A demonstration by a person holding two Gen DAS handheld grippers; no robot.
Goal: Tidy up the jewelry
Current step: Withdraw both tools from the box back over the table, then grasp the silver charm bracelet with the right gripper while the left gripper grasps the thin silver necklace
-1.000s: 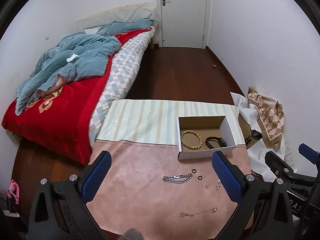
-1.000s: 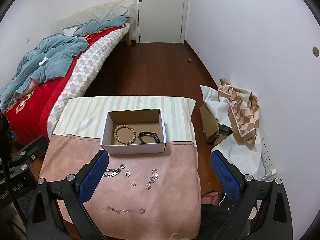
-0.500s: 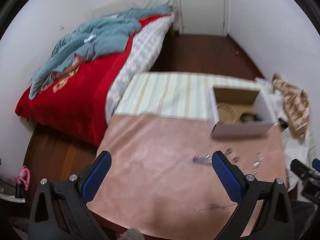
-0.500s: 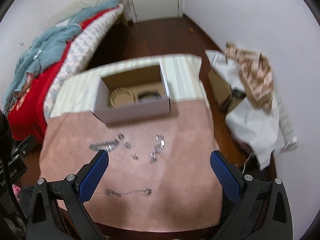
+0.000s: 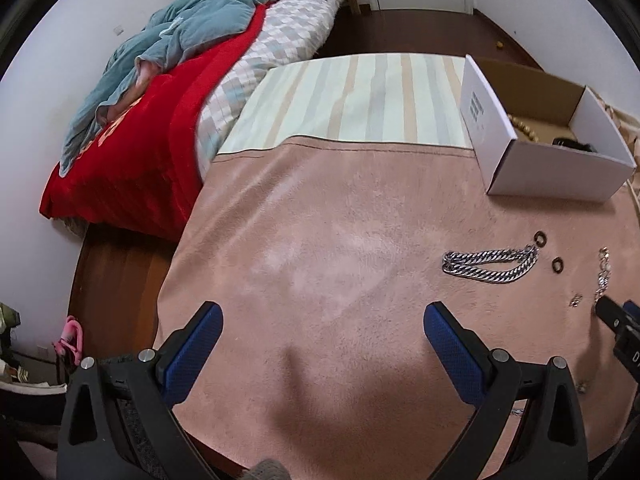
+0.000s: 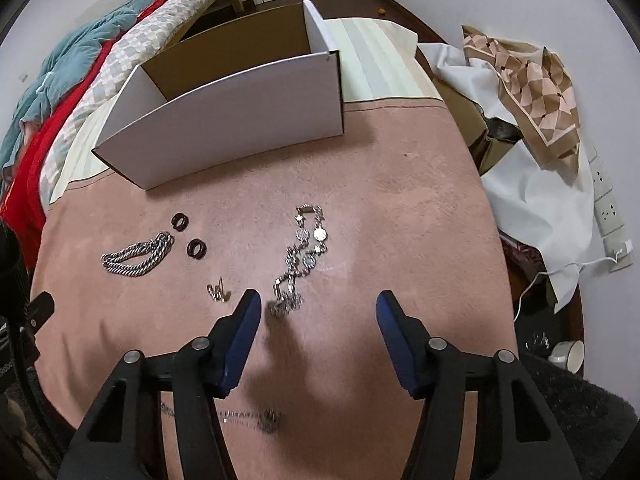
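Note:
Loose jewelry lies on a pink cloth (image 6: 400,200). In the right wrist view I see a silver disc-link bracelet (image 6: 305,246), a thick silver chain (image 6: 138,258), two black rings (image 6: 181,222) (image 6: 197,248), a small earring (image 6: 218,292) and a thin necklace (image 6: 240,416). My right gripper (image 6: 318,302) hovers low over the bracelet's near end. Its jaws are closing, and the pads touch nothing. The white box (image 6: 240,120) stands behind. My left gripper (image 5: 323,316) is open over bare cloth, left of the thick chain (image 5: 490,266). The box (image 5: 552,168) holds a bead bracelet (image 5: 524,132).
A bed with a red blanket (image 5: 132,152) and teal duvet runs along the left. White sheeting and a patterned cloth (image 6: 532,92) are piled at the right, with a power strip (image 6: 608,208) and a cup (image 6: 568,354) on the floor.
Both grippers have sunk toward the table and tipped downward, so the jewelry looms larger. The right jaws have narrowed. The left jaws stay wide.

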